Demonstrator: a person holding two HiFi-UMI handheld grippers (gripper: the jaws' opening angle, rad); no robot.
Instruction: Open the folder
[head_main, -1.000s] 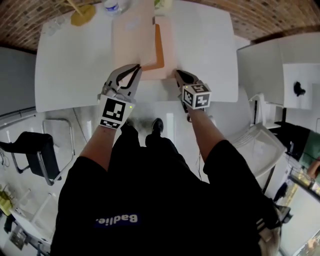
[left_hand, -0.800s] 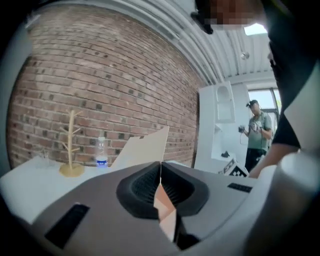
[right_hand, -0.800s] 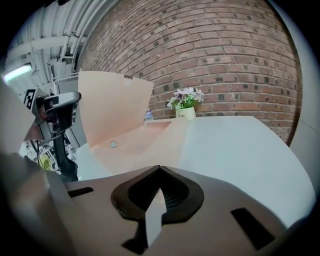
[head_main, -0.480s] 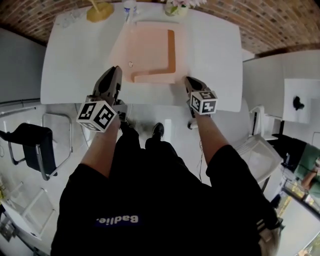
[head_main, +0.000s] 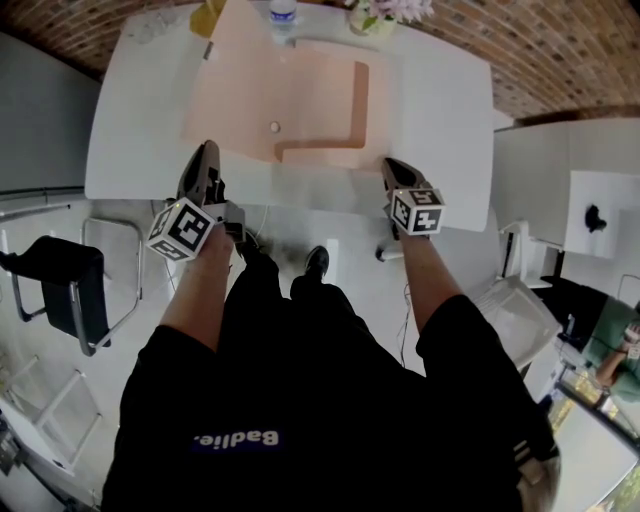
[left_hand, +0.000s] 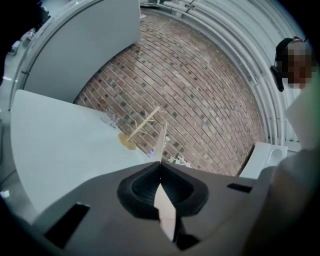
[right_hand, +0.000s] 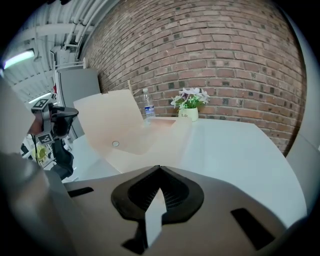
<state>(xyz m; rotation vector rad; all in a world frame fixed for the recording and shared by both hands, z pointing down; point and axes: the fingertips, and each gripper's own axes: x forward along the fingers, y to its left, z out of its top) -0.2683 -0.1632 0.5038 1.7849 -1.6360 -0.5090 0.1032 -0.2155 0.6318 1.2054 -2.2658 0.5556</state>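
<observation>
The folder (head_main: 320, 100), a pale peach one, lies on the far half of the white tabletop (head_main: 130, 130), straight ahead of me. I read it as mostly open. Its back sheet is flat, and its front cover (head_main: 225, 80) is swung out to my left, tilted up off the surface rather than laid down. Inside I can see one orange L-shaped strip (head_main: 358, 100), and on the cover one round stud (right_hand: 115, 143). What I judge is left is to carry the cover the rest of the way over until it rests flat, then let go.

My left gripper (head_main: 207, 152) is at the cover's near edge with its fingers clenched. From its own camera a thin sheet runs out edge-on from between the tips, so I take it to be gripping the cover. My right gripper (head_main: 389, 163) has its fingers closed together too, with the tips just at the near right corner of the back sheet. Whether they nip the sheet or only rest by it I cannot tell.

Counting outward, there is one folder and two grippers. Along the far edge of the tabletop stand one water bottle (right_hand: 148, 111), one small pot of flowers (right_hand: 188, 114) and one yellow dish with sticks (left_hand: 127, 141). Beside the dish is some clear glassware (left_hand: 110, 120), too small to count. On the floor to my left is one dark chair (head_main: 60, 285).
</observation>
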